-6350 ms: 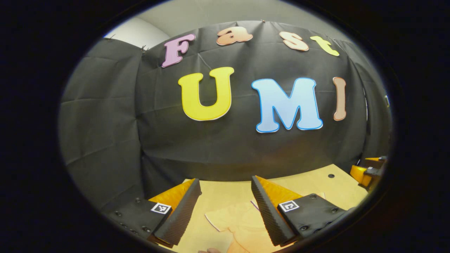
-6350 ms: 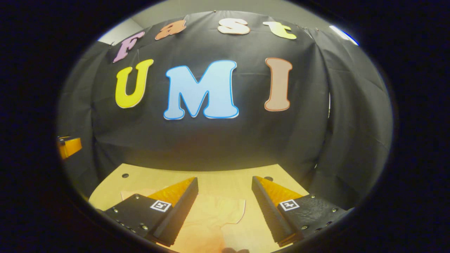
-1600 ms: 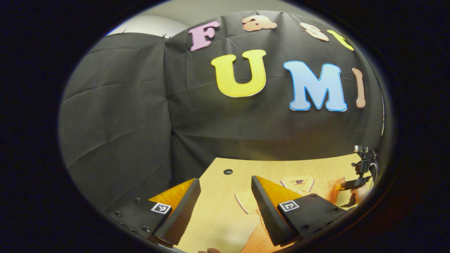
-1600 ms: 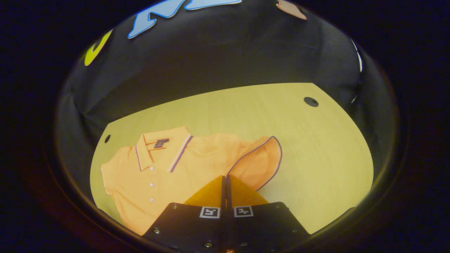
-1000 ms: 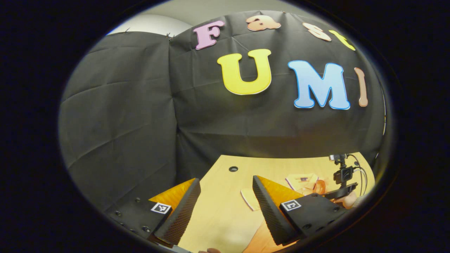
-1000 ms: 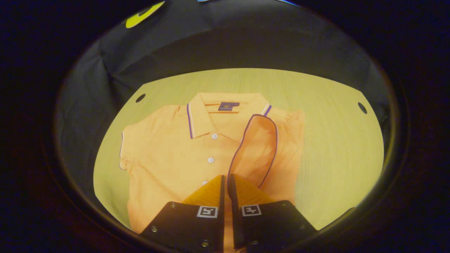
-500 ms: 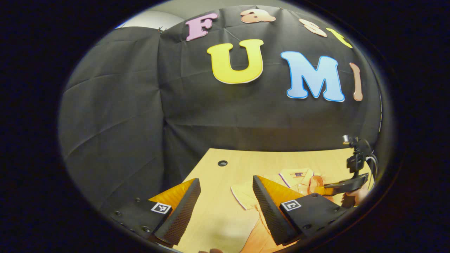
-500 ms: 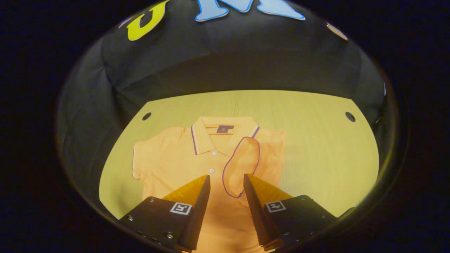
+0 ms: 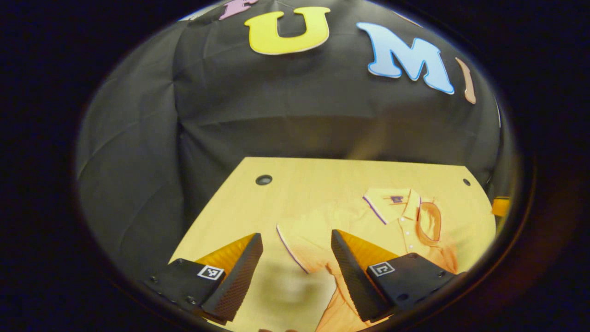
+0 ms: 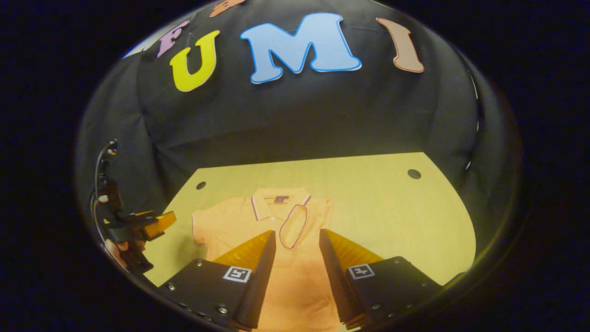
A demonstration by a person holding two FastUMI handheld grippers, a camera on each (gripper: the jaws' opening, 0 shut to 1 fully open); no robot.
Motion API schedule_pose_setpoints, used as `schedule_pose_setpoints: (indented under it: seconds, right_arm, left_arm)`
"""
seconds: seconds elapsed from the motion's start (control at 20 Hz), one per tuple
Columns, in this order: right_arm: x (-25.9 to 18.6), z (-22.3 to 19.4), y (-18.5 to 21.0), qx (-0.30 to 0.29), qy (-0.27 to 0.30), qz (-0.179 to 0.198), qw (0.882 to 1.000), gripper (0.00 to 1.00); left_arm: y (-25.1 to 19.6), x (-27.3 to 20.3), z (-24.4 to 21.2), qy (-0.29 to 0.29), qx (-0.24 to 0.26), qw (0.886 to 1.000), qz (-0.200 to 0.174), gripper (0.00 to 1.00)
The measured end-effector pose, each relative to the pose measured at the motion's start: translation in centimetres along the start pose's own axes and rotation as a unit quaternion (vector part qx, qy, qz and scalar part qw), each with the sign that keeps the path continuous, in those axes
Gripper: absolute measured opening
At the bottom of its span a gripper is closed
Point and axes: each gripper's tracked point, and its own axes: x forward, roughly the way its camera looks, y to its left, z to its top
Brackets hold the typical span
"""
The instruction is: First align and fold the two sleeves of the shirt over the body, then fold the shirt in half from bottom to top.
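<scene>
Jaws of both grippers stand apart, gripping nothing. Right gripper (image 10: 297,258) hovers over the orange shirt (image 10: 295,276), one sleeve (image 10: 293,226) folded onto its chest. Left gripper (image 9: 295,265) hangs above the shirt's other sleeve (image 9: 302,240), flat on the table (image 9: 230,216).

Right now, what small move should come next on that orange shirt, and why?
Probably lower the open left gripper onto the flat sleeve and pinch its edge. The other sleeve already lies folded over the shirt, and the right gripper is open above it.
</scene>
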Motion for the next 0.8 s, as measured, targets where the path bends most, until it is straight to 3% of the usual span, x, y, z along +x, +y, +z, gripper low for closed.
schedule_pose_setpoints:
  seconds: [0.4,0.45,0.5,0.8]
  right_arm:
    - [-8.1,-0.9,-3.0,0.055,-0.028,-0.073,0.995,0.62]
    - [-8.7,-1.4,-3.5,0.062,-0.028,-0.082,0.994,0.62]
    - [-9.1,-1.9,-4.0,0.067,-0.028,-0.093,0.993,0.62]
    - [-11.5,-4.8,-5.8,0.092,-0.022,-0.135,0.986,0.62]
  left_arm:
    - [0.5,7.7,-6.5,0.084,0.016,0.996,0.010,1.00]
    - [0.4,8.4,-6.9,0.087,0.020,0.996,0.012,0.96]
    - [0.1,8.9,-7.3,0.091,0.022,0.996,0.012,1.00]
    - [-0.5,9.6,-8.2,0.103,0.017,0.995,0.002,1.00]
